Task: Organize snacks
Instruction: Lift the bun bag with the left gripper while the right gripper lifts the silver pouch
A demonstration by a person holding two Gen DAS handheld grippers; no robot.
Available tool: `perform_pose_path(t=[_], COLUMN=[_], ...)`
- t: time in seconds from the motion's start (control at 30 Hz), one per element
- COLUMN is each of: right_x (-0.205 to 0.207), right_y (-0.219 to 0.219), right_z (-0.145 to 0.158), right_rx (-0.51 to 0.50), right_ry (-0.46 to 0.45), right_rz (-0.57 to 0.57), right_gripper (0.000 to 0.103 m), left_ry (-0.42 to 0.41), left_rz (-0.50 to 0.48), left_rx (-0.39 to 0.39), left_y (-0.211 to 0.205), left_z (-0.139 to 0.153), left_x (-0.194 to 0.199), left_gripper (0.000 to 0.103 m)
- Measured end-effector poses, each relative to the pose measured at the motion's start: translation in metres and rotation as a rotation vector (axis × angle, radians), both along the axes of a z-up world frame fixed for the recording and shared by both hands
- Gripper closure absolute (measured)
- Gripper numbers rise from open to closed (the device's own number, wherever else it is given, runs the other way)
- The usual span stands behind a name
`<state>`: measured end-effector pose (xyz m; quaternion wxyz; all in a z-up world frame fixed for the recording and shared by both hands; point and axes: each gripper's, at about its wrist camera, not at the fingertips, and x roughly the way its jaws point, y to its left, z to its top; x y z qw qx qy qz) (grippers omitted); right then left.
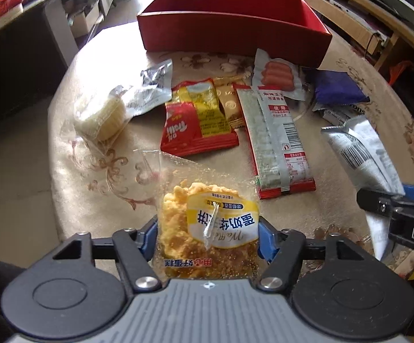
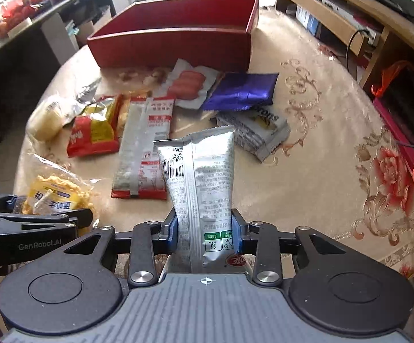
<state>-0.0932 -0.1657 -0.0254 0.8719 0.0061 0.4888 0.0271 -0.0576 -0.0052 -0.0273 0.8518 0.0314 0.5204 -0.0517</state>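
My left gripper is shut on a clear packet of yellow crumbly cake, its blue pads pressing both sides, a little above the round patterned table. In the right wrist view the same packet shows at the far left in the left gripper. The right gripper is shut on a tall silver snack packet, which stands upright between its pads. An open red box stands at the table's far side, and its inside is mostly hidden.
Loose snacks lie between me and the box: a red-and-yellow packet, a long red-and-silver packet, a sausage pack, a purple packet, a wrapped pale cake, a grey-white packet. The table edge curves away left; shelves stand right.
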Motion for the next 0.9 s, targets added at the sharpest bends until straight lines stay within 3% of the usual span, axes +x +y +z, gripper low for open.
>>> perform_pose_path(t=[0.13,0.3,0.33,0.4,0.5,0.6,0.9], right_x=[0.003,0.006,0.007,0.008,0.008,0.005,0.010], right_y=[0.008,0.006,0.005,0.005,0.008,0.009,0.005], right_z=[0.000,-0.005,-0.006,-0.007,-0.006,0.000,0.022], right_rx=[-0.020,-0.017,-0.018,-0.018,-0.013,-0.003,0.045], right_ry=[0.002,0.025,0.030,0.034,0.028,0.008,-0.064], right_rz=[0.016,0.001,0.000,0.001,0.013,0.019,0.002], right_gripper=[0.060,0.060,0.060,0.060,0.060,0.060,0.060], left_ry=[0.008,-0.006,-0.016,-0.004,0.017,-0.004,-0.027], left_rz=[-0.015,-0.054,-0.048,-0.043,-0.051,-0.044,-0.003], left_rx=[0.048,0.121,0.127,0.103,0.046,0.047,-0.125], left_y=[-0.008,-0.016,-0.015,-0.011,-0.005,-0.004,0.008], left_z=[-0.008,-0.026,-0.027,-0.027,-0.022,-0.011,0.028], left_x=[0.007,0.006,0.005,0.007,0.004,-0.002,0.011], left_gripper=[0.036,0.002,0.001,0.003,0.029,0.038,0.041])
